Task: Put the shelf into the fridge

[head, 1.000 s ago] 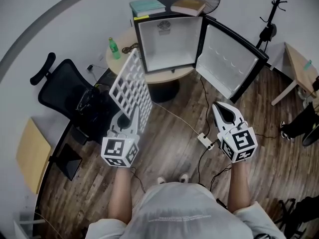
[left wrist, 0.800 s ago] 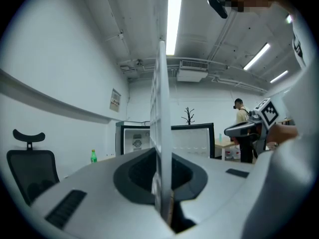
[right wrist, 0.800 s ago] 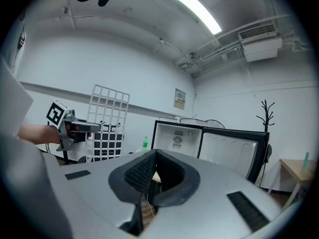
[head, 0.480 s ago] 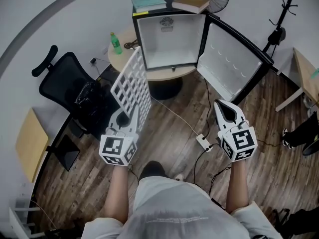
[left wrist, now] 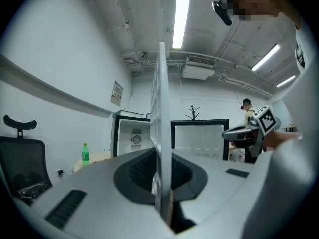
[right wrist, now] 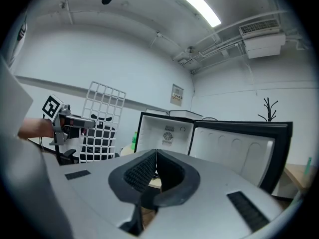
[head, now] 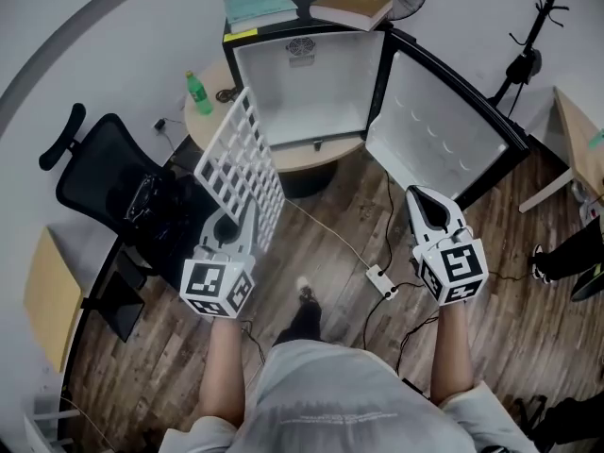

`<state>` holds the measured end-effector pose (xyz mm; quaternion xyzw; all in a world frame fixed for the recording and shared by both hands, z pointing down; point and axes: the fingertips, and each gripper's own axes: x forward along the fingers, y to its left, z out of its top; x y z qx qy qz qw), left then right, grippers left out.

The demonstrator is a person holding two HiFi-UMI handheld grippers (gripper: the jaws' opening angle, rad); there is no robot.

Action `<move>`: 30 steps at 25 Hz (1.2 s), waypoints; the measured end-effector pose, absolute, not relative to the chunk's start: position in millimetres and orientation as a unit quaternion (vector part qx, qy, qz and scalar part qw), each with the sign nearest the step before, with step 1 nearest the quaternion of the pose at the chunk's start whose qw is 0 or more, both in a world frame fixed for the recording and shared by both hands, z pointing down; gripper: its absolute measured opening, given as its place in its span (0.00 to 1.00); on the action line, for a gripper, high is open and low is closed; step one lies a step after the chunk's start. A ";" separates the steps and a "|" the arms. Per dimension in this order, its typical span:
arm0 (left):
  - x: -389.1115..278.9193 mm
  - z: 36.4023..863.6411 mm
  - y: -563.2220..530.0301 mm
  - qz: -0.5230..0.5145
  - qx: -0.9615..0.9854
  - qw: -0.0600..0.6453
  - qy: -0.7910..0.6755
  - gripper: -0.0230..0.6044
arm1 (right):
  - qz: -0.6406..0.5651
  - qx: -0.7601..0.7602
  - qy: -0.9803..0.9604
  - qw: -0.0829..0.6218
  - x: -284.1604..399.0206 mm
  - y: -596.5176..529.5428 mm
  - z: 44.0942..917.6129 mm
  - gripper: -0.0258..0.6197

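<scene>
Head view first, said one: was the white wire shelf (head: pixel 241 173) inside the fridge (head: pixel 302 92) yet?

No, said the other. It stood on edge out over the wooden floor (head: pixel 330 225), short of the cabinet. The left gripper (head: pixel 243 223) had its jaws pinched on the shelf's lower edge.

And the other tool?

The right gripper (head: pixel 425 201) carried nothing. In the right gripper view its jaws were pressed together, and it hung well apart from the shelf.

So what was done?

The pick-up, I'd judge, and the fridge was ready. It sat on the round table (head: pixel 316 151) with its door (head: pixel 434 130) swung wide, and what showed of the cavity looked bare.

And what was left?

Nearly all of it, by my reckoning. The shelf had to be brought to the opening, turned flat, slid in and let go. Whether the walls had ledges for it, I couldn't tell.
</scene>
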<state>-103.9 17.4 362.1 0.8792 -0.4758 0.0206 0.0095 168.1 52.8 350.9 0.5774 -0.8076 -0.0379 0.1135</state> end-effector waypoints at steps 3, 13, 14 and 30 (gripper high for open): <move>-98.3 358.7 -29.4 0.008 0.882 0.016 -0.471 0.09 | -0.042 0.580 -0.804 0.124 172.0 9.2 344.1 0.06; -74.1 361.7 -132.9 -0.025 0.899 0.073 -0.430 0.09 | -0.048 0.582 -0.800 0.137 163.3 -114.1 320.4 0.06; -71.8 366.6 -137.4 -0.030 0.900 0.086 -0.426 0.09 | -0.047 0.580 -0.801 0.141 161.2 -121.5 323.2 0.06; -51.2 420.2 -180.1 -0.263 0.774 0.373 -0.440 0.09 | -0.019 0.478 -0.864 0.159 146.3 -174.3 353.7 0.06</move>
